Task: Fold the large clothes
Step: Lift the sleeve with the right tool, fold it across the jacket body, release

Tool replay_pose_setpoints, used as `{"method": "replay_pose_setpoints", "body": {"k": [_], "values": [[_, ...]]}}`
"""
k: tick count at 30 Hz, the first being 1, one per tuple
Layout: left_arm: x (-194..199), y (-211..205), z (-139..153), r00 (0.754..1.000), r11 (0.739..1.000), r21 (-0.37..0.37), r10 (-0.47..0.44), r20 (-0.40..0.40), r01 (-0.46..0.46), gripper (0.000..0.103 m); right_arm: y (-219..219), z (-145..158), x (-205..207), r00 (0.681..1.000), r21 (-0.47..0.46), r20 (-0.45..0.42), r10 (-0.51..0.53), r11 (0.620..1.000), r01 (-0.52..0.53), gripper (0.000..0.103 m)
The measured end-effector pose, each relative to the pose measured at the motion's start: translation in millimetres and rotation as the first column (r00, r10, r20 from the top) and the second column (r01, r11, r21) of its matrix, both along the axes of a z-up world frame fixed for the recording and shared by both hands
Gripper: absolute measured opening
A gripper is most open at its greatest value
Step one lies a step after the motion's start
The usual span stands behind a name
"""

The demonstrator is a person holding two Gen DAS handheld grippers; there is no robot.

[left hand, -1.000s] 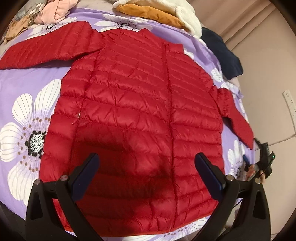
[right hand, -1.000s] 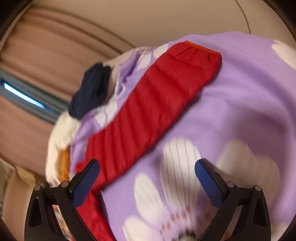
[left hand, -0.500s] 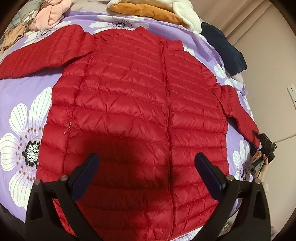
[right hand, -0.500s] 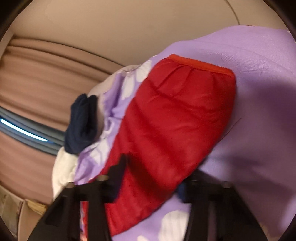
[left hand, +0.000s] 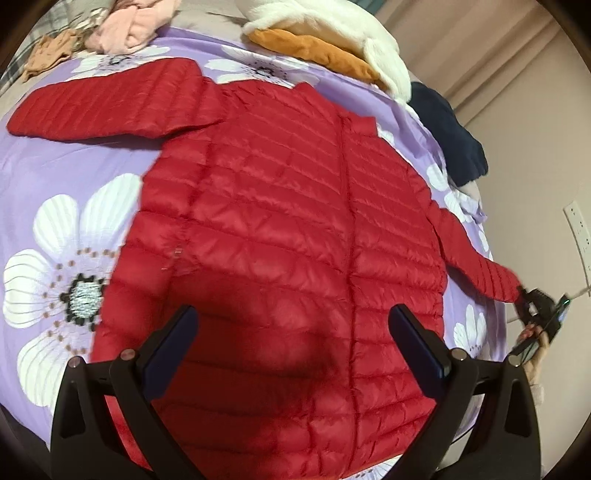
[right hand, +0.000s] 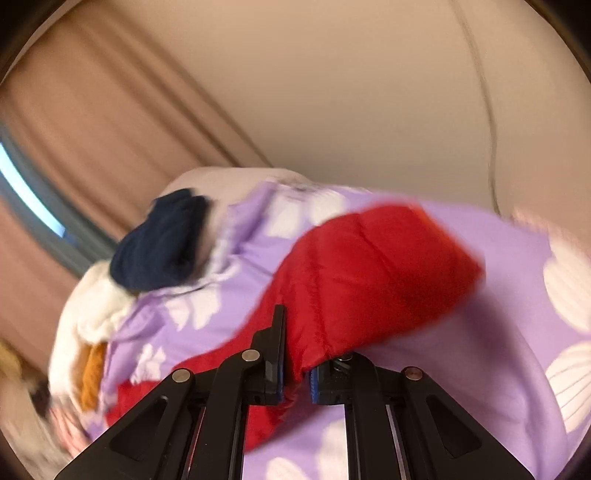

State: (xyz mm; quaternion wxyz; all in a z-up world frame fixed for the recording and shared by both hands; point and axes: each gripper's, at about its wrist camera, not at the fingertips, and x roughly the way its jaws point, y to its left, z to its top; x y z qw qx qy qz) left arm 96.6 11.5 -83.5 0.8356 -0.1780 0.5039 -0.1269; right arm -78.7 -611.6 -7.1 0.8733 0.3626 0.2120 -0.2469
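Note:
A red quilted puffer jacket [left hand: 295, 229] lies front up and spread flat on a purple flowered bedsheet [left hand: 74, 184]. Its left sleeve [left hand: 110, 107] stretches out to the far left. My left gripper [left hand: 293, 339] is open and empty, hovering above the jacket's lower front. My right gripper [right hand: 295, 373] is shut on the cuff end of the jacket's right sleeve [right hand: 369, 277] and holds it slightly off the sheet. In the left wrist view the right gripper [left hand: 535, 306] shows at the sleeve's end, at the right edge of the bed.
A white and orange fleece garment [left hand: 332, 40] and a navy garment [left hand: 447, 136] lie at the bed's far right corner. Pink and tan clothes [left hand: 122, 26] sit at the far left. A wall [left hand: 535, 129] with a socket strip [left hand: 578, 236] runs along the right.
My right gripper came down over the right sleeve's cuff, closed on it and lifted it slightly. My left gripper shifted a little above the jacket and stayed open.

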Motion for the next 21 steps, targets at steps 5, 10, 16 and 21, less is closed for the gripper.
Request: {"method": "replay_pose_setpoints", "body": {"k": [5, 10, 16, 21], "values": [[-2, 24, 1, 0.999, 0.999, -0.019, 0.04, -0.023, -0.04, 0.103, 74, 61, 47, 0.978, -0.155, 0.053, 0.2, 0.97, -0.189, 0.011], [-7, 49, -1, 0.996, 0.996, 0.007, 0.092, -0.018, -0.091, 0.103, 165, 89, 98, 0.91, -0.267, 0.008, 0.415, 0.878, -0.398, 0.011], [-9, 82, -2, 0.988, 0.988, -0.002, 0.155, -0.01, -0.155, 0.103, 278, 70, 156, 0.794, -0.376, -0.137, 0.592, 0.711, -0.594, 0.011], [-9, 103, -5, 0.982, 0.982, 0.005, 0.19, -0.007, -0.19, 0.103, 352, 29, 177, 0.694, -0.446, -0.302, 0.653, 0.547, -0.708, 0.011]]}}
